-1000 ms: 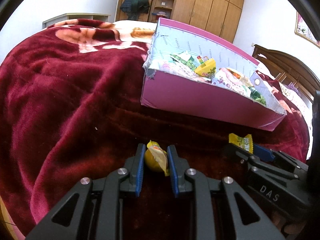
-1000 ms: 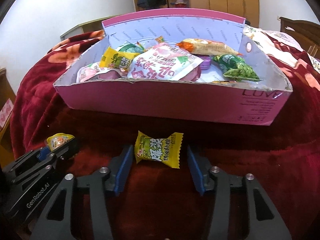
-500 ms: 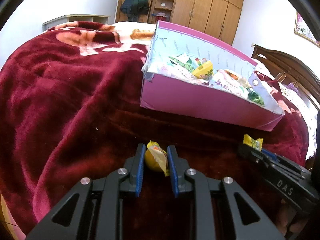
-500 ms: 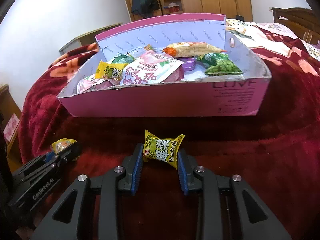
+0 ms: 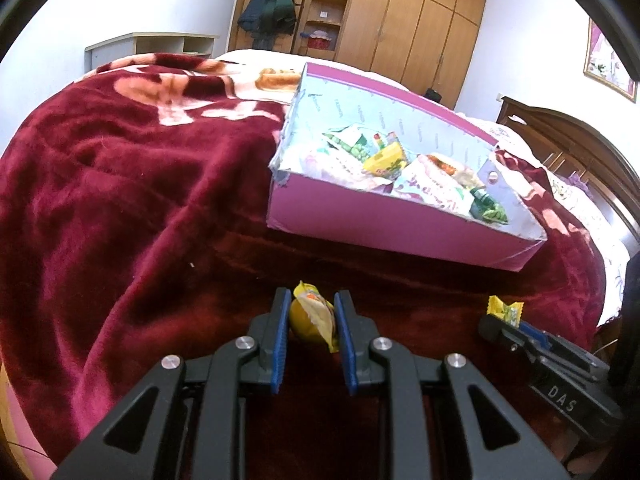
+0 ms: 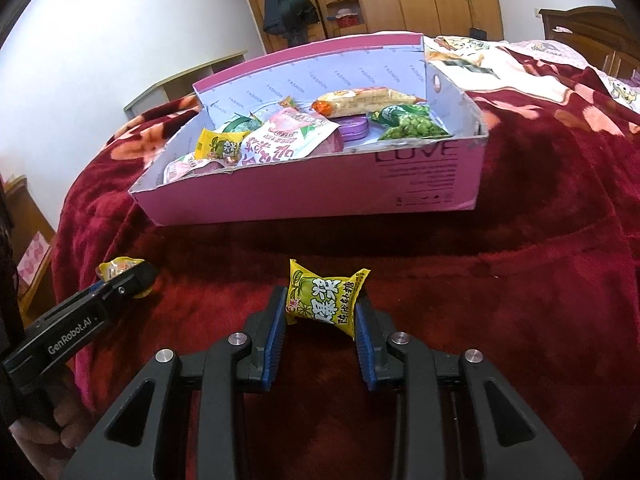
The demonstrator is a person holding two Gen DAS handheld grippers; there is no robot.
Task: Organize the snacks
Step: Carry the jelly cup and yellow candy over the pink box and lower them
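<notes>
Left tongs (image 5: 310, 322) clamped on a small yellow wrapped candy (image 5: 311, 317), right tongs (image 6: 321, 314) pinching a yellow-green crinkly sweet packet (image 6: 324, 304), both short of the pink cardboard box (image 6: 320, 196).

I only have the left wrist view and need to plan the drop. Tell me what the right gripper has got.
Observer: The right gripper is shut on a yellow-green candy packet, pinched at its middle, ends flaring out.
Operator: Read me the front of the pink box.
Observer: The pink box has "LOVE" printed on its front wall, near the right corner.
Operator: Say what lies behind the pea packet.
Observer: A purple tin lies flat inside, beside the green pea packet.
Operator: Check my own side from there.
Observer: The left gripper shows a yellow snack sticking out past its tip.
</notes>
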